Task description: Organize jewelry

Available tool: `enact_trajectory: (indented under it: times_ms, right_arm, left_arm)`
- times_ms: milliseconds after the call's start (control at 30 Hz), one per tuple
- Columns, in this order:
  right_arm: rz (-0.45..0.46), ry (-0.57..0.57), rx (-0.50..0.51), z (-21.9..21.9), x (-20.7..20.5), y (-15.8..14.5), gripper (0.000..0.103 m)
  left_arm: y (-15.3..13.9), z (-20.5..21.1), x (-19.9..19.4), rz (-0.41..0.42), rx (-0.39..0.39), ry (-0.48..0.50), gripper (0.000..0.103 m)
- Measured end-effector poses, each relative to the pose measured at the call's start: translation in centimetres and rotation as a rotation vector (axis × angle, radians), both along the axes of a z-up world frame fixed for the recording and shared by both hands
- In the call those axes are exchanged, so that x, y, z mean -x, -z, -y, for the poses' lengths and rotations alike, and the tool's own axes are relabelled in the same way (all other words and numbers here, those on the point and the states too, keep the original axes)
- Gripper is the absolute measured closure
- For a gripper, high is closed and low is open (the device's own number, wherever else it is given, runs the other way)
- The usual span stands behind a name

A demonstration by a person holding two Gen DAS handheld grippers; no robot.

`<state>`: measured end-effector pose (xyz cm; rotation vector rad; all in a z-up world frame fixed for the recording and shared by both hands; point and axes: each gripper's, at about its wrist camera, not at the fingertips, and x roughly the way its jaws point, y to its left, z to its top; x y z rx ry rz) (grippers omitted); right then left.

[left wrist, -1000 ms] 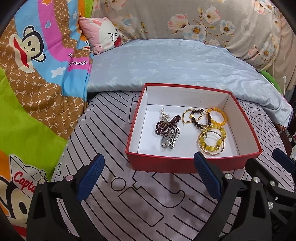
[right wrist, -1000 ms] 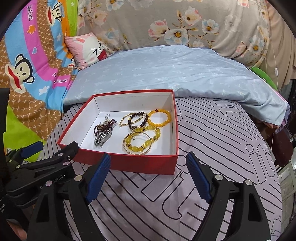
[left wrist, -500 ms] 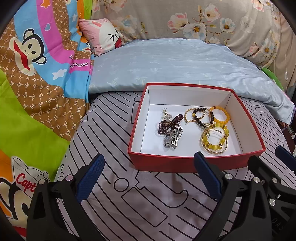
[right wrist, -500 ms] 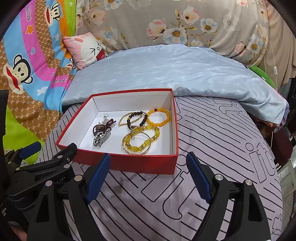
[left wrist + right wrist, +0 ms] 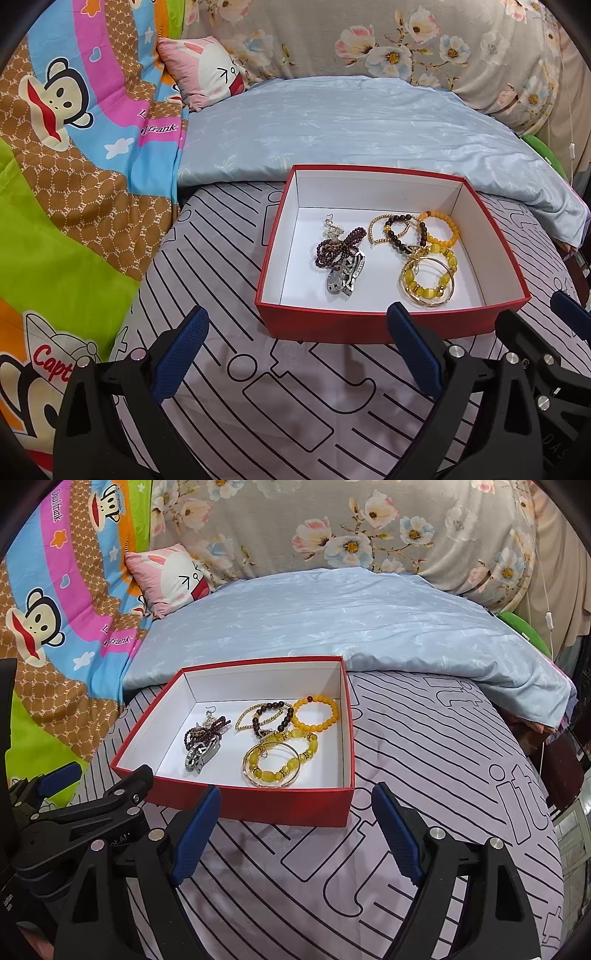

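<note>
While all the jewelry lies inside the red box [image 5: 373,325] just ahead of both | left hand-held gripper [image 5: 299,350]: jaws wide, empty | right hand-held gripper [image 5: 297,834]: jaws wide, empty | yellow bead bracelets [image 5: 280,755], dark bead strand [image 5: 203,733], metal watch [image 5: 201,757] clustered | gathering looks done; bed shows nothing loose.

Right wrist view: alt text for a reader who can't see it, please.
An open red box on a striped bedsheet holds a silver watch, a dark bead strand and yellow bead bracelets. The right gripper hovers open in front, empty; the left gripper is at lower left.
</note>
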<state>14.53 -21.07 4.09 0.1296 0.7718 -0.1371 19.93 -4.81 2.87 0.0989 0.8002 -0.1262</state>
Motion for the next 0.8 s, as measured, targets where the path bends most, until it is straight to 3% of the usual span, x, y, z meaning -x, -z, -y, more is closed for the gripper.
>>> enact_trajectory:
  times_ms: [800]
  right_arm:
    - [-0.001, -0.001, 0.002, 0.13, 0.02, 0.10, 0.022]
  left_arm:
    - [-0.03, -0.25, -0.02, -0.003, -0.010, -0.009, 0.009]
